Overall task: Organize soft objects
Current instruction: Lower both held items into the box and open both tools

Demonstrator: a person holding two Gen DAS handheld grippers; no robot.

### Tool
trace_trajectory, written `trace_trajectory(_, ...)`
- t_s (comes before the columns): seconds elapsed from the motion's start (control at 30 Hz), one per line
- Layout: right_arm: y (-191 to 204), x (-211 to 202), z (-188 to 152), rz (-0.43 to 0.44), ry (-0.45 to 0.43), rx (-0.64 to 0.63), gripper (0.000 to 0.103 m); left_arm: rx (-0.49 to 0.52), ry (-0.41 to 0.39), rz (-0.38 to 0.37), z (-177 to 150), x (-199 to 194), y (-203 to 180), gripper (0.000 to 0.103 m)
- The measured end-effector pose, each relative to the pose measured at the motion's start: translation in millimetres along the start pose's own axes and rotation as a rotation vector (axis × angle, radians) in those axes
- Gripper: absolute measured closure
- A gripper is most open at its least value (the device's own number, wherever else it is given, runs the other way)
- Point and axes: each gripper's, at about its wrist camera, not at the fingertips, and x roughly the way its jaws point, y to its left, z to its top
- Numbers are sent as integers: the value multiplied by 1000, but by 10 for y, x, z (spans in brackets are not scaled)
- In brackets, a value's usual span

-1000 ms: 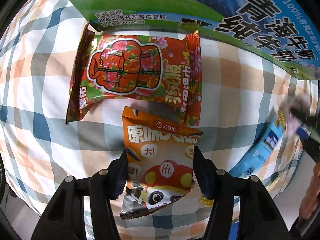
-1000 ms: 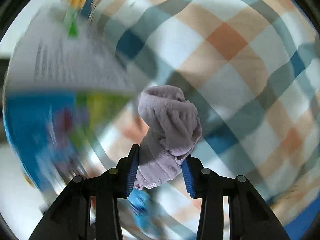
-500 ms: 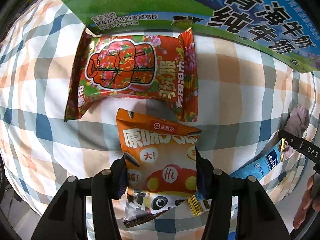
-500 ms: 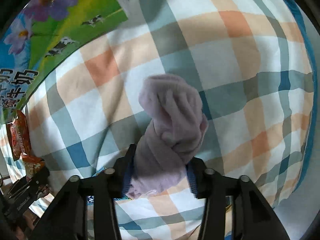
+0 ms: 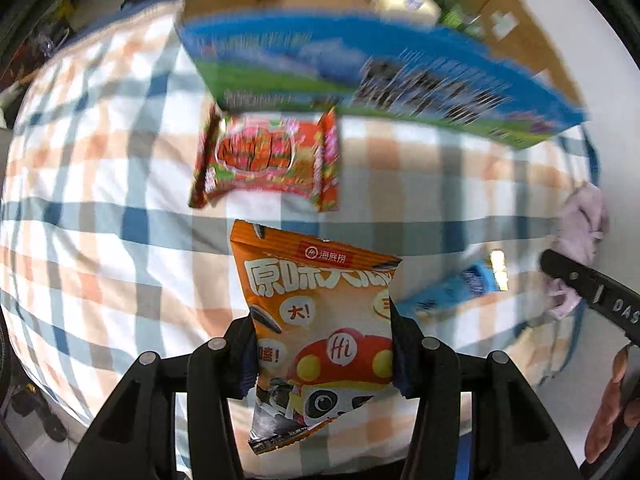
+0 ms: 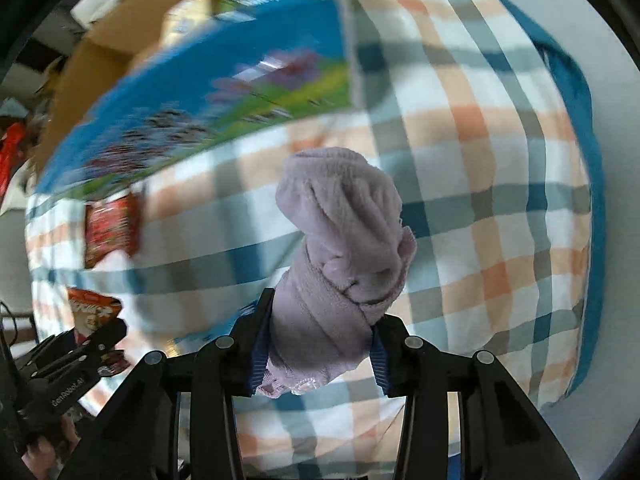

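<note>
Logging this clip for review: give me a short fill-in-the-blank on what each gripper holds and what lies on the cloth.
1. The left gripper is shut on an ____ snack bag.
2. The right gripper clamps a rolled ____ towel.
3. The red packet lies on the ____ cloth.

Missing: orange; lavender; checked

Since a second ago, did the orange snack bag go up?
Yes. The orange snack bag, held by the left gripper, no longer overlaps the red packet on the checked cloth; it rose away.
</note>
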Motion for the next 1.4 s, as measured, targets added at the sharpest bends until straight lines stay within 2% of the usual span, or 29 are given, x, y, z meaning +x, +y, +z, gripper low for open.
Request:
trace_trajectory(0.13, 132, -370, 163, 55, -34, -63, 59, 14, -74, -43, 52, -430, -70, 55)
trace_trajectory(0.17, 109, -422, 272, 65, -40, -74, 59, 16, -88, -51, 121, -509, -81, 55)
trace_trajectory(0.3, 249, -670, 333, 116, -81, -114, 59, 30, -164, -77, 320, -891, -94, 55)
trace_trajectory(0.43, 513, -912, 652, 146, -134, -142, 59, 56, -216, -88, 653, -1174, -108, 55)
trace_trajectory(0.6, 642, -1022, 1106, 128, -171, -152, 59, 85, -247, -75, 1255, -1302, -167, 55)
trace_trajectory(0.8, 633, -895, 1732, 73, -155, -139, 59, 88, -184, -59, 1919, -1060, -156, 55)
trace_trajectory(0.97, 559, -470, 2164, 22, -69, -125, 59, 66, -79, -65, 2451, -609, -99, 55)
trace_trajectory(1.23, 530, 322, 2565, -63, 92, -164, 59, 50, 47, -52, 3056, 72, -68, 55)
trace_trajectory(1.4, 520, 591, 2680, -105, 152, -188, 59, 64, 101, -30, 3292, 368, -65, 55)
